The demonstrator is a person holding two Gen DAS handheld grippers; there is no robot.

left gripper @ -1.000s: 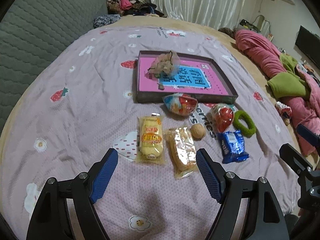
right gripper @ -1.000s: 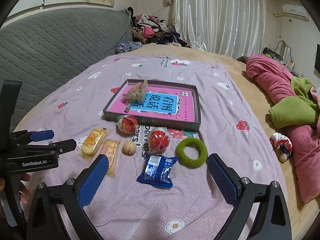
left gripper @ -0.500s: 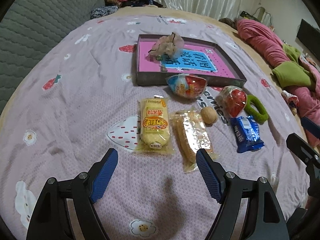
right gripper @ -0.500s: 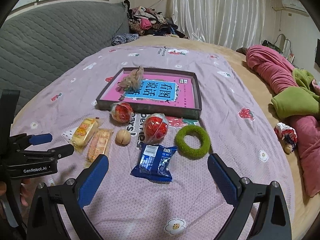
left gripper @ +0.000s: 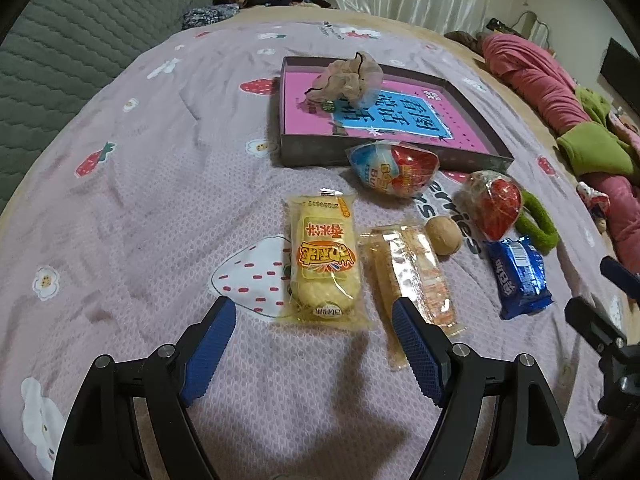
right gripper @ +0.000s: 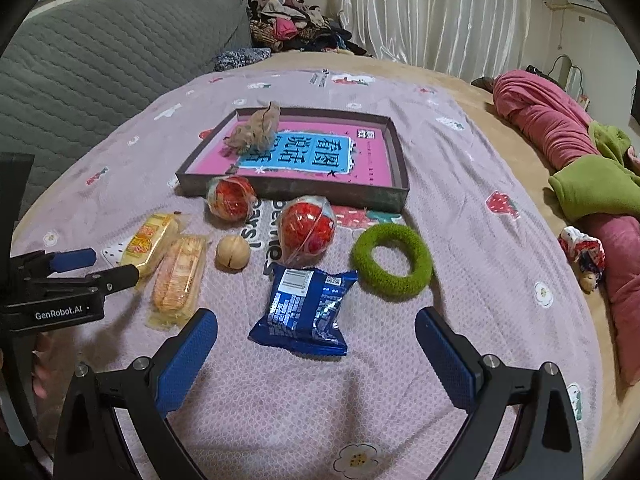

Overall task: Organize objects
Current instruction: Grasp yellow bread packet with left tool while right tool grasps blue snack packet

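A shallow grey box with a pink and blue lining holds a beige scrunchie. In front of it lie a yellow cake packet, a clear biscuit packet, a walnut, two red wrapped balls, a blue snack packet and a green ring. My left gripper is open just before the yellow packet. My right gripper is open just before the blue packet.
All lies on a lilac strawberry-print bedspread. A grey quilted headboard is at the left. Pink and green bedding is heaped at the right, and clothes are piled at the back.
Both grippers have moved forward and lower toward the items. The left one has closed in on the yellow packet, the right one on the blue packet. Both stay open.
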